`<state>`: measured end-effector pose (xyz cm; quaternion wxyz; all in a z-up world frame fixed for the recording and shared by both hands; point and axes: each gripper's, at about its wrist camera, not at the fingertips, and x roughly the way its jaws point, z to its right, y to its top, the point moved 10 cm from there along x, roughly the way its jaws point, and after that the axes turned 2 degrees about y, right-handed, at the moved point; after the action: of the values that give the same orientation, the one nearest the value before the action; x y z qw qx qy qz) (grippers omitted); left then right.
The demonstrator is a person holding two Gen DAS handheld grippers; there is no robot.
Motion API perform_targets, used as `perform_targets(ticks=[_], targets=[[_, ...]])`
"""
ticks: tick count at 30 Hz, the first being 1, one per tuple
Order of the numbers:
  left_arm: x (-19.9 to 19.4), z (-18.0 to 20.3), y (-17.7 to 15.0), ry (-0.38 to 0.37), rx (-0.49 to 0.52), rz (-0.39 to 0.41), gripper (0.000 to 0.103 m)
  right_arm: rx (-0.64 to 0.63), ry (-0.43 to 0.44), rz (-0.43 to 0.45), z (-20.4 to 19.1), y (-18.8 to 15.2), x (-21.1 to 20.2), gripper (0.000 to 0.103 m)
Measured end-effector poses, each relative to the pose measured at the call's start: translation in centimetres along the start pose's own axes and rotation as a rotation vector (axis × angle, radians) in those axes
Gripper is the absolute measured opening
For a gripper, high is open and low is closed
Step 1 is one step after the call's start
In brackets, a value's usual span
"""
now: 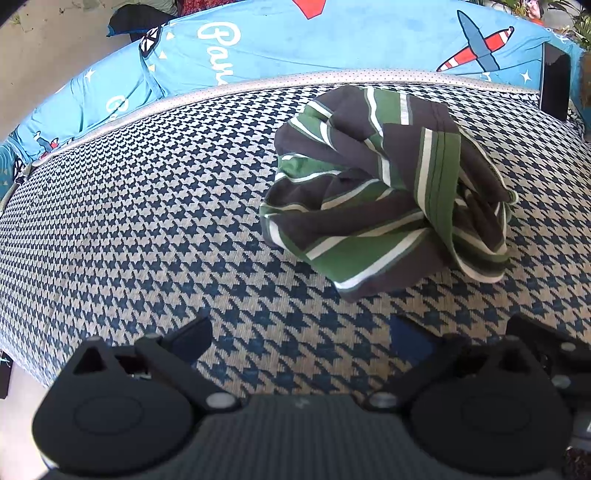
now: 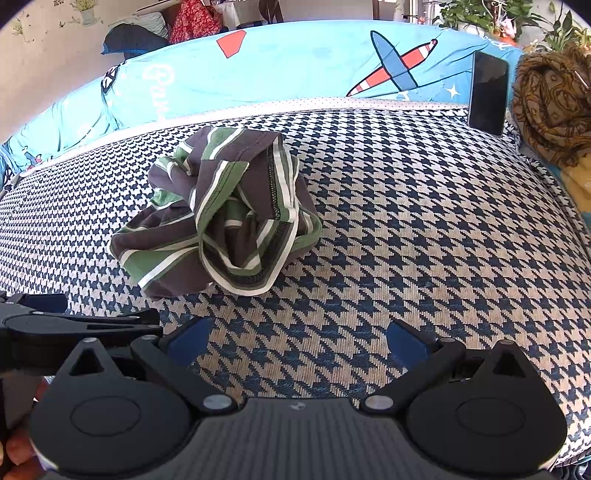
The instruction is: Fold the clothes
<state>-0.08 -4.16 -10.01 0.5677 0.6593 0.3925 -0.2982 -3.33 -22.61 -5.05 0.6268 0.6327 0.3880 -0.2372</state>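
A crumpled garment [image 1: 384,192] with dark grey, green and white stripes lies bunched on the houndstooth cover [image 1: 147,221]. In the right wrist view the same garment [image 2: 221,218] sits left of centre on that cover [image 2: 424,229]. My left gripper [image 1: 301,339] hovers in front of the garment, open, with nothing between its fingers. My right gripper [image 2: 295,341] is open too, nearer than the garment and to its right. The left gripper's black body [image 2: 74,325] shows at the left edge of the right wrist view.
A blue quilt with aeroplane prints [image 2: 295,66] is piled behind the cover. A dark phone [image 2: 487,92] stands upright at the back right, beside a bundled brown patterned cloth [image 2: 550,103]. Potted plants [image 2: 517,18] stand beyond. A hand [image 2: 18,454] shows at the lower left.
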Motion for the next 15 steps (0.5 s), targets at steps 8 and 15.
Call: perform_targets(ticks=[8,15], targets=[[-1.9,1.2,-1.6,-0.003,-0.003,-0.007,0.103,-0.007,-0.006,0.001,0.0,0.0,0.0,0.103],[-2.9,1.5,-2.4,-0.002,-0.001,-0.005,0.103,-0.006,-0.001,0.005,0.0,0.0,-0.1,0.103]])
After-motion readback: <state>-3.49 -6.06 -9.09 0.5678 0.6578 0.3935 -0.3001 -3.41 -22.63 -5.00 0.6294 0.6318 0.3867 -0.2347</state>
